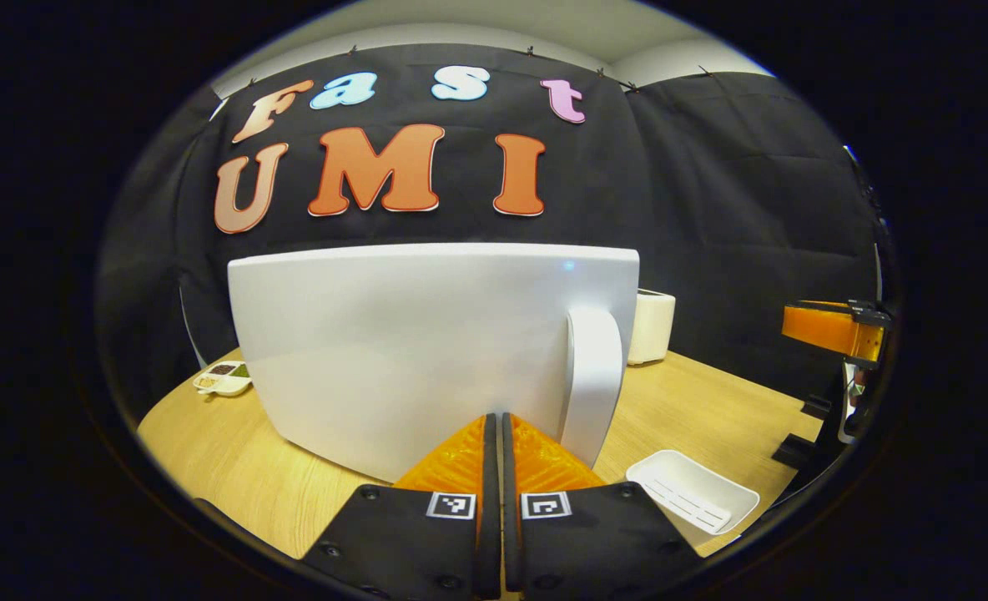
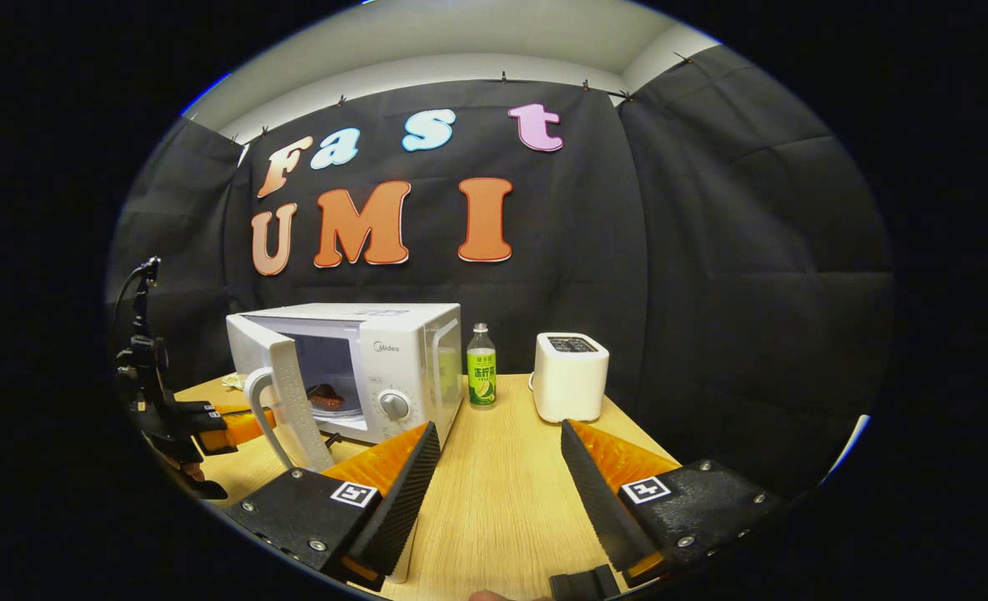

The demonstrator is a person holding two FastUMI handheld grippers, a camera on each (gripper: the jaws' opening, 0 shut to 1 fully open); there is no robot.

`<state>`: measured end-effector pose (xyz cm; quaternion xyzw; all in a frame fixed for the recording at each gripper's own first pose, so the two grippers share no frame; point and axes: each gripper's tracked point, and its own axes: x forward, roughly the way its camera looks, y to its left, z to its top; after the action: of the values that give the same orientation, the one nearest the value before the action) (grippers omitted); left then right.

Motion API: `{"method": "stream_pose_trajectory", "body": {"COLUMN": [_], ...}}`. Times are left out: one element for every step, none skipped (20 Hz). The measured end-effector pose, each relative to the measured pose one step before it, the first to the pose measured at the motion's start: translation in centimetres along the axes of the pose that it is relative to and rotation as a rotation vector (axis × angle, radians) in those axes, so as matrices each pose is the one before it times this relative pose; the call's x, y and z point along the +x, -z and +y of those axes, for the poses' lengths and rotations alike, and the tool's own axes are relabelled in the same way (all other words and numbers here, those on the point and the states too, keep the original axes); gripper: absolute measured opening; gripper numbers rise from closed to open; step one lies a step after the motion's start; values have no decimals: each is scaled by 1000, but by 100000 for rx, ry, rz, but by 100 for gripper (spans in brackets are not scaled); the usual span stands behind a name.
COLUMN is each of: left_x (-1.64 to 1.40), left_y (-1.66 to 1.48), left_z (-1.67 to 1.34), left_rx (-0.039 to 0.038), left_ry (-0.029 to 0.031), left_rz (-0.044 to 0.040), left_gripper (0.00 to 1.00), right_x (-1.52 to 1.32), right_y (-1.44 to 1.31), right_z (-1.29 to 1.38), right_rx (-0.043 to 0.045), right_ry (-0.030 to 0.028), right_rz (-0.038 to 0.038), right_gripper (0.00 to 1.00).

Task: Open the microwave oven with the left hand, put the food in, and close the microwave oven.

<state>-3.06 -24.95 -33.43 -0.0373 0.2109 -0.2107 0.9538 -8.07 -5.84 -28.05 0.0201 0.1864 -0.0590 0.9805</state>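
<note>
In the right gripper view the white microwave (image 2: 394,351) stands on the wooden table with its door (image 2: 289,401) swung partly open, hinged on its left. A dark reddish piece of food (image 2: 327,396) lies inside the cavity. The left gripper (image 2: 214,426) sits behind the door, at its outer face. In the left gripper view that outer face (image 1: 394,351) looms close, with the curved handle (image 1: 594,384) at its right. My left gripper (image 1: 494,419) is shut, empty, its tips at the door just left of the handle. My right gripper (image 2: 498,426) hangs open over the table, holding nothing.
An empty white tray (image 1: 694,492) lies on the table right of the door. A green-labelled bottle (image 2: 481,367) and a white toaster (image 2: 572,376) stand right of the microwave. A small dish of food (image 1: 223,378) sits far left. The right gripper (image 1: 836,330) shows at the edge.
</note>
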Motion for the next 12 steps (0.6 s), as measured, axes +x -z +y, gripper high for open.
{"method": "stream_pose_trajectory", "body": {"left_x": [602,701,721,834,738,857,694,802,676,592,762,678], "left_y": [-217,-167,8,-126,-39,-70,130,303,158,-72,-59,112], "left_z": [-361,-159,-78,-105,-161,-135,-51,-1,-51,-16,-154,63], "left_rx": [35,435,318,168,287,399,366,137,-92,55,-200,-47], "left_ry": [-74,-361,-545,-386,-392,-233,-398,-914,-748,-630,-696,-685], "left_rz": [38,120,437,378,387,110,884,951,493,-220,-418,653], "left_gripper": [6,6,3,5,5,6,5,5,6,6,5,5], "right_x": [-58,-29,18,-66,-18,164,126,0,118,40,220,142], "right_y": [-176,-60,-92,-44,32,99,144,129,233,226,149,106], "right_z": [-285,-220,-103,-129,-97,-247,-237,-48,-191,-60,-166,-220], "right_rx": [108,175,327,443,376,376,354,305,123,8,86,235], "right_ry": [283,171,-112,40,-299,250,44,144,110,-159,-45,239], "right_rz": [-375,-164,-471,-35,-19,175,254,328,633,587,614,450], "right_gripper": [91,91,91,91,91,91,91,91,91,91,91,91]}}
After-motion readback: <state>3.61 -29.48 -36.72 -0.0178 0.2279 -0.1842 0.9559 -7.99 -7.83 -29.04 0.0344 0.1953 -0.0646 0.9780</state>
